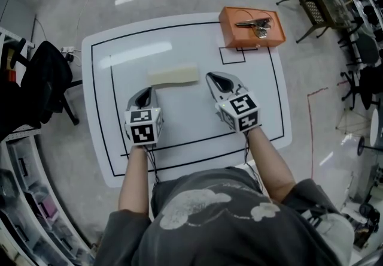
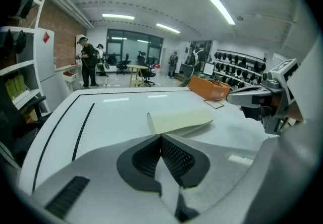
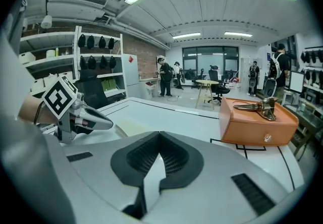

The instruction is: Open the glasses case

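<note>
Glasses case [image 1: 173, 75]: long axis 9-to-3; 1 o'clock of left tool [image 1: 145, 97], 9 o'clock of right tool [image 1: 220, 82]; both pinched together, empty.

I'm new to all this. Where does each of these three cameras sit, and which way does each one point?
Head view: on the person's head, looking steeply down at the white table; shows both forearms, a grey shirt, the left gripper and the right gripper.
Left gripper view: rides on the left gripper, looking along its closed fingers at the glasses case; the right gripper shows at the right.
Right gripper view: rides on the right gripper, looking along its closed fingers towards the orange box; the left gripper and a wrist show at the left.
Shared: all three show the glasses case and orange box.
</note>
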Demonstrator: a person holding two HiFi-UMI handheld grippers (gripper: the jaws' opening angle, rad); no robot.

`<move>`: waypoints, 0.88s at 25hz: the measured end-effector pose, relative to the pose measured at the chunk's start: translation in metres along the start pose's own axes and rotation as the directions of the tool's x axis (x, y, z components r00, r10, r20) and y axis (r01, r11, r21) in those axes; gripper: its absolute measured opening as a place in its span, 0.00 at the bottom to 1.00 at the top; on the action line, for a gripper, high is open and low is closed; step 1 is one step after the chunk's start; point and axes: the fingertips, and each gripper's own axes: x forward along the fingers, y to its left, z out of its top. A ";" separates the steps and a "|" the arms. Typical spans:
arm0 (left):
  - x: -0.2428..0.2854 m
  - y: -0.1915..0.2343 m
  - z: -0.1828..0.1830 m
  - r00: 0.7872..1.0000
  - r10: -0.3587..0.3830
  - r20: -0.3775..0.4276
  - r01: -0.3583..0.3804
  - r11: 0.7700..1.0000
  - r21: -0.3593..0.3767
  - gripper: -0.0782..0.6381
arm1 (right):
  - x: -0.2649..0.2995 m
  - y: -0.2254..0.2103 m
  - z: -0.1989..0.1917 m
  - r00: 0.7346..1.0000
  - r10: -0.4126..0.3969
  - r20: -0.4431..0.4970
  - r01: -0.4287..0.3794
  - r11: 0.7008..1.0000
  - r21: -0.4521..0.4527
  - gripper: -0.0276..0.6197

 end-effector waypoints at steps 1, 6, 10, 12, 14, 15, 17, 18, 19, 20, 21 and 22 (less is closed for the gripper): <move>0.001 0.001 -0.002 1.000 0.001 -0.005 -0.001 1.000 0.004 0.11 | 0.001 0.000 0.002 1.000 -0.003 0.001 0.003 1.000 -0.007 0.04; 0.008 0.001 0.001 1.000 0.005 -0.005 -0.005 1.000 0.023 0.11 | 0.010 -0.002 0.000 1.000 0.000 -0.015 0.000 1.000 -0.003 0.04; 0.009 -0.001 0.000 1.000 0.017 -0.012 -0.016 0.999 0.030 0.11 | 0.017 0.002 0.003 1.000 0.006 -0.028 -0.007 1.000 -0.019 0.04; 0.009 -0.001 -0.001 1.000 0.022 -0.017 -0.022 0.999 0.032 0.11 | 0.023 0.005 -0.001 0.998 0.015 -0.062 -0.019 0.998 -0.062 0.05; 0.010 -0.001 -0.002 1.000 0.023 -0.020 -0.023 0.999 0.033 0.11 | 0.030 0.010 -0.005 0.994 0.036 -0.100 -0.049 0.990 -0.130 0.05; 0.010 -0.002 -0.002 1.000 0.023 -0.021 -0.022 0.999 0.034 0.11 | 0.033 0.014 -0.007 0.992 0.055 -0.117 -0.074 0.983 -0.166 0.09; 0.011 -0.002 -0.002 0.999 0.025 -0.021 -0.024 0.999 0.035 0.11 | 0.040 0.021 -0.010 0.982 0.100 -0.158 -0.134 0.964 -0.228 0.27; 0.011 -0.003 -0.002 0.999 0.026 -0.021 -0.025 0.999 0.036 0.11 | 0.044 0.025 -0.012 0.977 0.116 -0.178 -0.160 0.953 -0.258 0.33; 0.011 -0.002 -0.002 0.999 0.027 -0.021 -0.026 0.999 0.036 0.11 | 0.047 0.028 -0.014 0.972 0.125 -0.197 -0.180 0.940 -0.291 0.39; 0.011 -0.002 -0.002 0.999 0.027 -0.020 -0.026 0.999 0.036 0.11 | 0.050 0.030 -0.016 0.968 0.128 -0.215 -0.195 0.924 -0.329 0.43; 0.011 -0.002 -0.002 0.999 0.026 -0.020 -0.026 0.999 0.035 0.11 | 0.052 0.031 -0.019 0.964 0.127 -0.234 -0.209 0.906 -0.369 0.48; 0.011 -0.002 -0.003 0.999 0.026 -0.020 -0.026 0.999 0.035 0.11 | 0.055 0.033 -0.022 0.960 0.123 -0.254 -0.221 0.886 -0.407 0.52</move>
